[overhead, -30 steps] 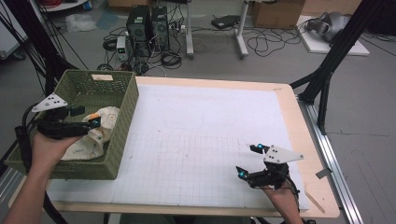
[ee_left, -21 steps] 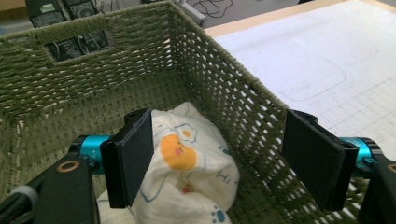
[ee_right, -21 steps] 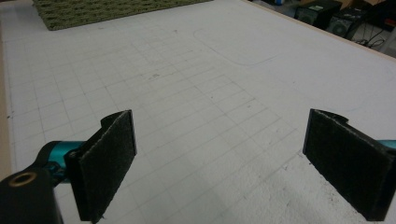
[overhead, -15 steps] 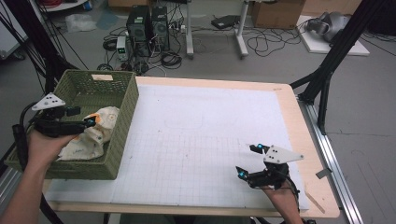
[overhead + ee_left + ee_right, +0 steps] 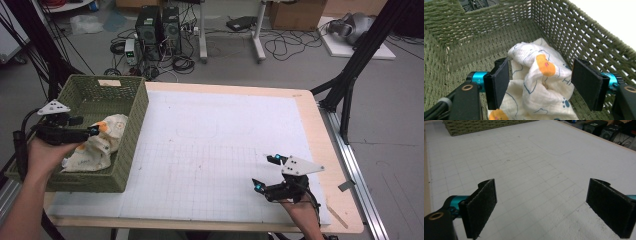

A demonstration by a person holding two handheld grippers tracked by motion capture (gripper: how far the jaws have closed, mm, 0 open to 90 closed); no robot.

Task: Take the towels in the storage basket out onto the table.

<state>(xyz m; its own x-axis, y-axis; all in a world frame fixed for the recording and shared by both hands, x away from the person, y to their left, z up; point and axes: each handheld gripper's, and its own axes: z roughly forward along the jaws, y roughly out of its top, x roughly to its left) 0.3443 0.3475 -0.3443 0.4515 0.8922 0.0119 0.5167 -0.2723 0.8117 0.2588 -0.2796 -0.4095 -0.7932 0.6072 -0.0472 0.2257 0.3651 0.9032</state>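
We see the left gripper [image 5: 541, 85] down in the green basket [image 5: 131, 131], jaws just closing in, straddling the crumpled white cloth [image 5: 539, 87], pads not yet pressing. The cloth lies on the basket floor near its right wall. The right gripper [image 5: 266, 173] rests released on the white mat [image 5: 215, 150].

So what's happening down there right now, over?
Left gripper in the green basket, jaws closing around the crumpled cloth, not gripped yet. Right gripper open over the white mat. Nothing blocking.
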